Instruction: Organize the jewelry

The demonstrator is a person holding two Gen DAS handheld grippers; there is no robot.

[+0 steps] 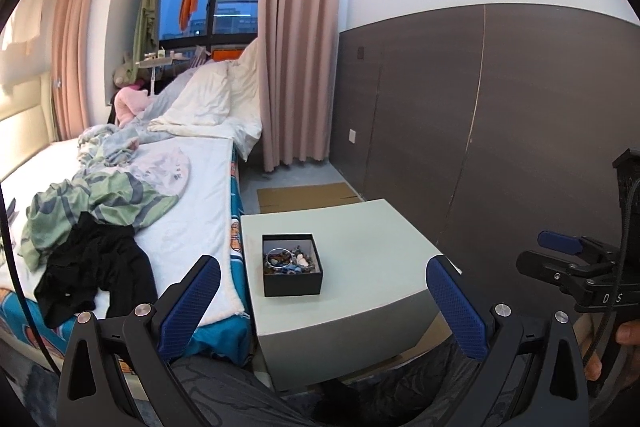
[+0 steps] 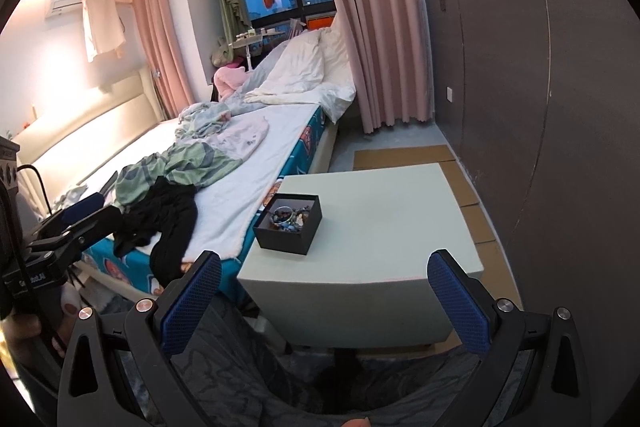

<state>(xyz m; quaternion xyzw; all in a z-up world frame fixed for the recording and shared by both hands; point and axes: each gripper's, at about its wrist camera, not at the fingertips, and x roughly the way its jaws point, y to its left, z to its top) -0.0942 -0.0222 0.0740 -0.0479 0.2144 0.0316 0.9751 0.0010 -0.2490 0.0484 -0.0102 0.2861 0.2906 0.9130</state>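
Item 1: box (image 1: 292, 270), black, lidless, on the table (image 1: 360, 239) near its left edge, the edge next to the bed (image 1: 192, 195). Rest of tabletop bare.

Item 2: jewelry (image 1: 286, 259), all inside the box, heaped and tangled; a ring-shaped pc and beads show, mixed colours. No pcs seen on the tabletop outside the box.

Item 3: my left gripper (image 1: 320, 299), jaws spread wide, holding nothing, well short of the table's near edge.

Item 4: my right gripper (image 2: 325, 297), same: jaws wide apart, nothing held, back from the near edge.

Status: everything sits in one box, unsorted inside. Fits two stages, either gathered in and put away, or a jumble awaiting sorting. Can't tell which from this. No trays or dividers in view to sort into.
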